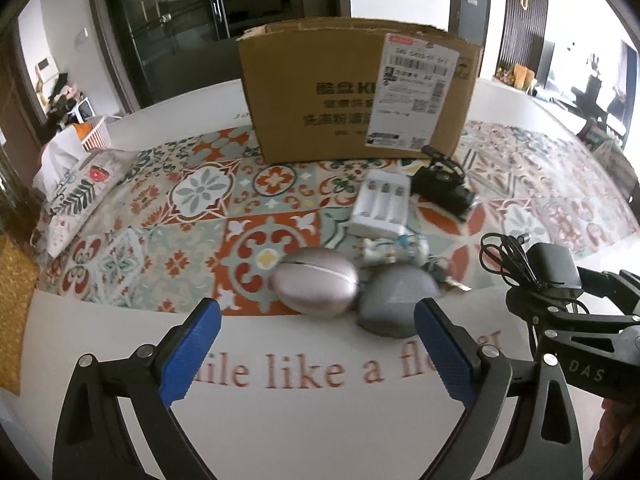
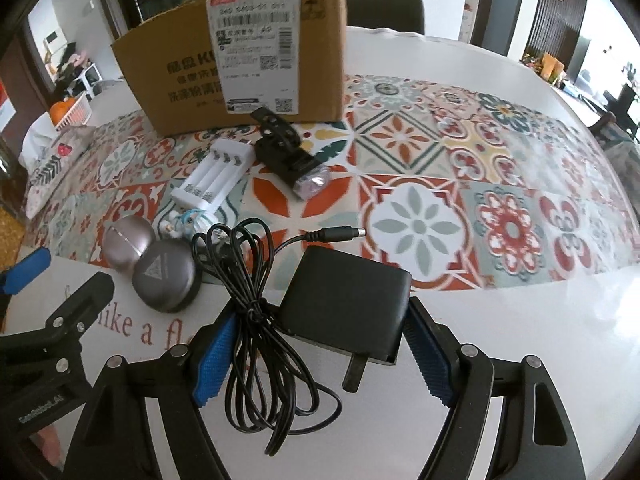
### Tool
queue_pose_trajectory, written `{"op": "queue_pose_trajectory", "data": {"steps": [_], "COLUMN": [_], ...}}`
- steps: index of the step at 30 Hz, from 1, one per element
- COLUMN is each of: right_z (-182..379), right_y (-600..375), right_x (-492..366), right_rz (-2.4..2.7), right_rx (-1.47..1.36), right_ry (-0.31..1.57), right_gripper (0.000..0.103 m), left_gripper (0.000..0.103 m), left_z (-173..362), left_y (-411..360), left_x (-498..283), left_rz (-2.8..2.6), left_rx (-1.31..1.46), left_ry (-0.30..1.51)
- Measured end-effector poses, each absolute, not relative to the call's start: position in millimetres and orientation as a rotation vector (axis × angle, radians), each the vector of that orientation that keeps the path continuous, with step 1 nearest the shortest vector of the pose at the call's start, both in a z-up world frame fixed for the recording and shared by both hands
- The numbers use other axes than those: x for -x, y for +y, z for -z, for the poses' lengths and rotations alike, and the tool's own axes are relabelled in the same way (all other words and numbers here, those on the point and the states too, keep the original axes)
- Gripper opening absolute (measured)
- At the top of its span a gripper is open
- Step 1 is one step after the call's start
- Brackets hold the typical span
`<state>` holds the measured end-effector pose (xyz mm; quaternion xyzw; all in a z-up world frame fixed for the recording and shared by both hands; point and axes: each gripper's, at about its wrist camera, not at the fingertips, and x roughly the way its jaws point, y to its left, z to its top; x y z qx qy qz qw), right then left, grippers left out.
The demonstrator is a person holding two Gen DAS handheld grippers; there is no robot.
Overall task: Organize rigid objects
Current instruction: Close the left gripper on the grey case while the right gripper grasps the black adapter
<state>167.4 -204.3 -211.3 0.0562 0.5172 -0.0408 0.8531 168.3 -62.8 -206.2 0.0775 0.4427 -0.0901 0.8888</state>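
Blue-padded fingers of the right gripper (image 2: 320, 356) are pinching a black power adapter (image 2: 346, 306) between them, its plug prongs pointing back toward the camera and its bundled black cable (image 2: 256, 320) draping over the left pad and looping down below. The cable's barrel plug (image 2: 340, 234) is sticking out above the adapter. In the left wrist view the same adapter (image 1: 554, 266) is showing at the right edge, held clear of the bench.

The left gripper (image 1: 318, 354) is hovering spread wide with nothing between its blue pads, just short of two rounded cases: a pinkish metallic oval case (image 1: 316, 286) and a grey round case (image 1: 396, 300) touching it on the right. Both are lying where the patterned cloth (image 1: 160, 216) meets the white bench (image 1: 280, 420) edge printed with lettering.

Behind the cases a small blue-haired figurine (image 1: 394, 246) is lying, then a white battery charger (image 1: 382, 204) with empty slots, and just beside it a black clip-on device (image 1: 442, 186). Farthest back a brown cardboard box (image 1: 356, 92) with a white shipping label (image 1: 412, 92) is standing upright on the cloth, close behind the black device; its inside is hidden from both cameras, so I cannot tell what it holds.
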Motion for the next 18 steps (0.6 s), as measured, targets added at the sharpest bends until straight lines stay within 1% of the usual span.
{"op": "queue_pose_trajectory", "data": {"steps": [5,11,12,15,16,18], "right_z": [205.8,204.3,205.1,209.9,211.7,215.6], "right_y": [-223.0,-240.0,-241.2,-242.8,-243.0,-243.5], "right_x": [-160.5,-159.9,-160.6,-163.1,-163.7,-165.3], "right_rz": [0.093,0.084,0.079,0.055,0.048,0.033], "right_rx": [-0.112,-0.091,-0.086,-0.067,-0.066,-0.058], "right_ry": [1.068,1.053,1.051,1.051,1.052,1.053], "right_gripper": [0.078,0.078,0.078,0.078,0.078,0.078], "left_gripper": [0.098,0.094,0.091,0.077,0.075,0.075], "left_z": [208.9,225.1,229.0,240.9,243.9,248.2], "left_y": [-77.7,-94.2,-96.7,-101.8,-103.0,-105.4], "left_x": [-161.3,-160.6,-161.8,-165.5,-166.4,-167.1], "left_rz": [0.176,0.158,0.154,0.138,0.137,0.13], "left_rx": [-0.106,-0.066,-0.067,-0.057,-0.051,-0.044], "left_ry": [0.901,0.925,0.931,0.975,0.987,0.992]}}
